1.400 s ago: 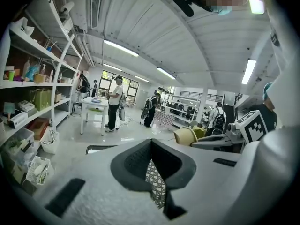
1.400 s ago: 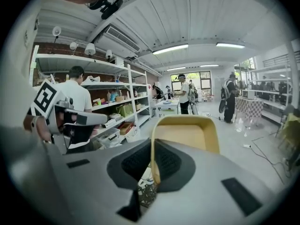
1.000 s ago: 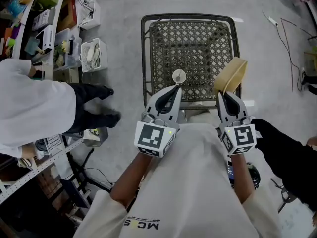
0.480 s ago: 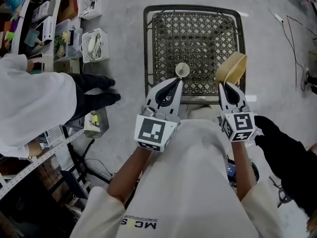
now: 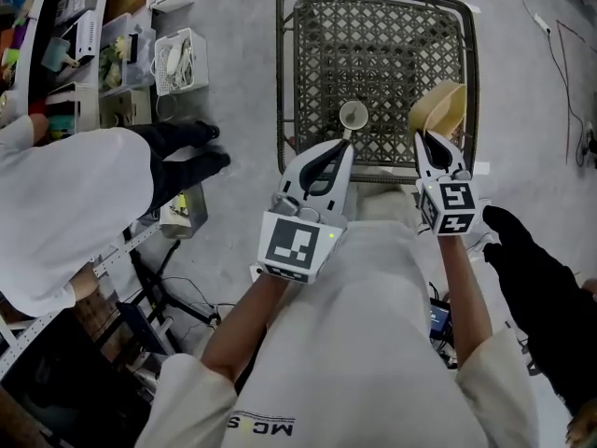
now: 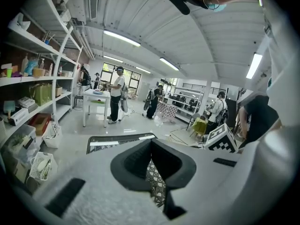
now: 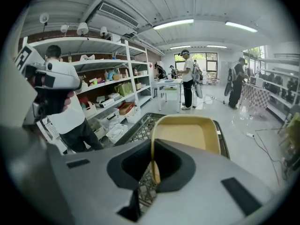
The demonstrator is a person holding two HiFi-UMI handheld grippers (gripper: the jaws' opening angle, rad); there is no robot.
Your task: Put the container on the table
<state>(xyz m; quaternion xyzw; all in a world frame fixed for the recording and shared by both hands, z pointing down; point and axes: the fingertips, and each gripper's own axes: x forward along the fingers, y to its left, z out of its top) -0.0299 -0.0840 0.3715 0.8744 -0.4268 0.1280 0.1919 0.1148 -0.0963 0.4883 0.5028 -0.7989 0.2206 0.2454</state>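
container: tan, shallow container (image 5: pixel 440 110) with rounded corners, standing just ahead of the right claw's tips, tilted up on edge, its hollow turned back toward that claw (image 7: pixel 187 135)
hold: the right claw (image 5: pixel 427 139) is clamped on the container's thin side wall (the right gripper view shows the rim pinched between both pads)
contact below: the container sits over the lattice; whether it touches it, i cannot tell
worktop: dark lattice worktop (image 5: pixel 373 35) with a rounded frame, stretching ahead of both claws; the container is over its near right part
left claw: the left claw (image 5: pixel 346 146) has its tips drawn together on nothing, only lattice showing through the slit in its own view; it lies beside the right claw, apart from the container
round thing: a small pale disc (image 5: pixel 353 115) just past the left claw's tips (what it is, i cannot tell)
marker cubes: one behind each claw, left (image 5: pixel 294 245) and right (image 5: pixel 455 208)
further left of the left claw: a person in white (image 5: pixel 65 203) near shelves (image 5: pixel 56 26)
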